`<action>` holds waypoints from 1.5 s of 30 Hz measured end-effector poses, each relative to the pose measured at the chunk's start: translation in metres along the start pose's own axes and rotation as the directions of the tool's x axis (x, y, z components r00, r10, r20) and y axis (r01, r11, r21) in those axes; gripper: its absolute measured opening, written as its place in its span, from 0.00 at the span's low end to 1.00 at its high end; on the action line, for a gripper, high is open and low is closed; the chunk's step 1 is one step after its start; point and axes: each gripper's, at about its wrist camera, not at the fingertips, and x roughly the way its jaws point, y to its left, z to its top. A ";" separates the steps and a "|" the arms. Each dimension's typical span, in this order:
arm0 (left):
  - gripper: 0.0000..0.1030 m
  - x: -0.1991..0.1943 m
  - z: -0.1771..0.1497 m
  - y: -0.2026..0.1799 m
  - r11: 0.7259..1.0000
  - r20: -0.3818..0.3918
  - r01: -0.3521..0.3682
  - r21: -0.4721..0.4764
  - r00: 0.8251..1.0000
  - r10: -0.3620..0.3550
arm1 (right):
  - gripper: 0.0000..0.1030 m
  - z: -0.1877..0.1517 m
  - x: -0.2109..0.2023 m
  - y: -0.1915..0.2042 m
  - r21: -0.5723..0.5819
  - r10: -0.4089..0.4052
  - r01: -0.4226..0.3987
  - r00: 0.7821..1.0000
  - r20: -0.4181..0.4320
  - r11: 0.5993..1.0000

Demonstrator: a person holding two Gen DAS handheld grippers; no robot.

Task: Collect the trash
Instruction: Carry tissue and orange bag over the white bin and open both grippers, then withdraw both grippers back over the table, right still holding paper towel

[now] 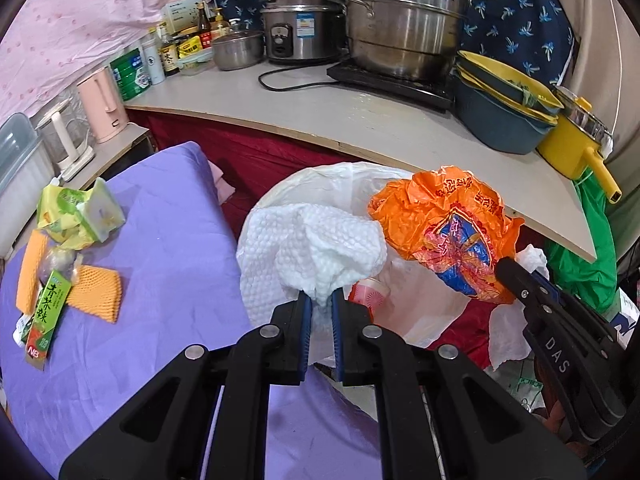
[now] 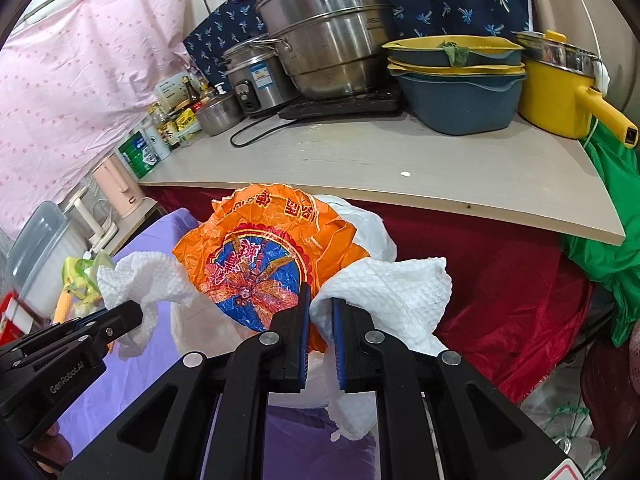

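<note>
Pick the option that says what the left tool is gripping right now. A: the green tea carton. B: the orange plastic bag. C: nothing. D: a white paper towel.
D: in the left wrist view the left tool is pinched on a crumpled white paper towel, while the orange plastic bag sits in the right tool and the green tea carton lies apart on the purple cloth.

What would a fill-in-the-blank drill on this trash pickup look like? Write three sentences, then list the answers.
1. The left gripper pinches a white ____.
2. The right gripper grips an ____ plastic bag along with more white paper.
3. The green tea box lies on the ____ cloth.

Answers: paper towel; orange; purple
</note>
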 end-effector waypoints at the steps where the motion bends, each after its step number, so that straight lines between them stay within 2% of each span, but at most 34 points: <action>1: 0.09 0.003 0.000 -0.002 1.000 -0.004 0.003 0.005 1.000 -0.003 | 0.10 0.000 0.001 -0.002 0.003 -0.002 0.002 1.000 -0.002 1.000; 9: 0.13 0.023 0.004 -0.007 1.000 -0.027 -0.006 0.013 1.000 0.006 | 0.10 0.000 0.014 -0.009 0.019 -0.008 0.008 1.000 -0.014 1.000; 10: 0.16 0.024 0.005 -0.007 1.000 -0.027 -0.010 0.013 1.000 0.011 | 0.10 0.001 0.015 -0.009 0.019 -0.007 0.007 1.000 -0.015 1.000; 12: 0.30 0.025 0.005 -0.003 1.000 -0.021 -0.018 0.005 1.000 0.018 | 0.10 0.002 0.018 -0.007 0.017 -0.004 0.004 1.000 -0.017 1.000; 13: 0.41 0.024 0.005 -0.001 1.000 -0.014 -0.024 -0.001 1.000 0.024 | 0.10 0.003 0.019 -0.006 0.016 -0.003 0.003 1.000 -0.018 1.000; 14: 0.44 0.023 0.006 0.002 1.000 -0.006 -0.029 -0.007 1.000 0.029 | 0.11 0.003 0.020 -0.004 0.013 -0.001 0.001 1.000 -0.019 1.000; 24: 0.48 0.017 0.006 0.029 0.997 -0.008 -0.052 -0.062 0.999 0.051 | 0.18 0.004 0.028 0.021 -0.019 0.037 -0.037 0.999 -0.026 0.999; 28: 0.55 0.014 0.002 0.042 0.994 -0.004 -0.070 -0.085 0.998 0.070 | 0.35 0.002 0.027 0.030 -0.028 0.045 -0.046 0.999 -0.016 0.999; 39: 0.56 0.002 -0.008 0.070 0.987 0.000 -0.094 -0.134 0.996 0.095 | 0.36 -0.001 0.019 0.053 -0.057 0.065 -0.066 0.998 -0.017 0.996; 45: 0.57 -0.012 -0.015 0.089 0.980 0.011 -0.116 -0.163 0.993 0.119 | 0.41 -0.003 0.008 0.073 -0.081 0.087 -0.088 0.996 -0.011 0.993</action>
